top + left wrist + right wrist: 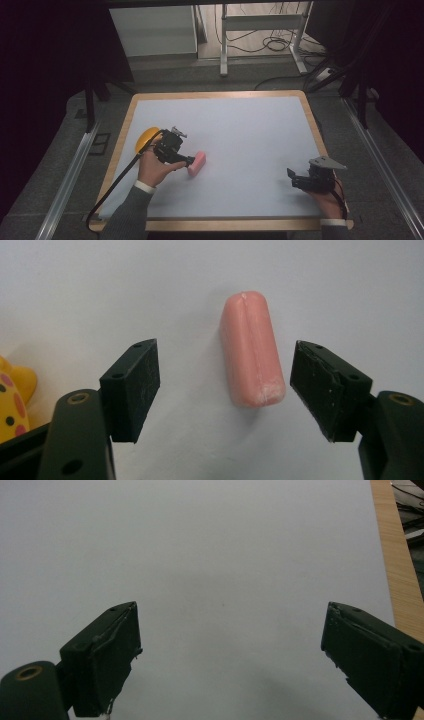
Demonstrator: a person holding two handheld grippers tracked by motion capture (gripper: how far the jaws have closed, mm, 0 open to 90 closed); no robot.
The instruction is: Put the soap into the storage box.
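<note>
Soap bar (251, 351), pink, lies on the white counter (240, 125) between the spread jaws of the left gripper (226, 385), untouched; yellow spotted toy (14, 400) just beside; right gripper (231, 652) also gapes, well apart, over bare surface.

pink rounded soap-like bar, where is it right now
The pink rounded soap-like bar lies on the white table mat, left of centre in the high view, just ahead of the open left gripper, between its jaws but untouched.
</note>
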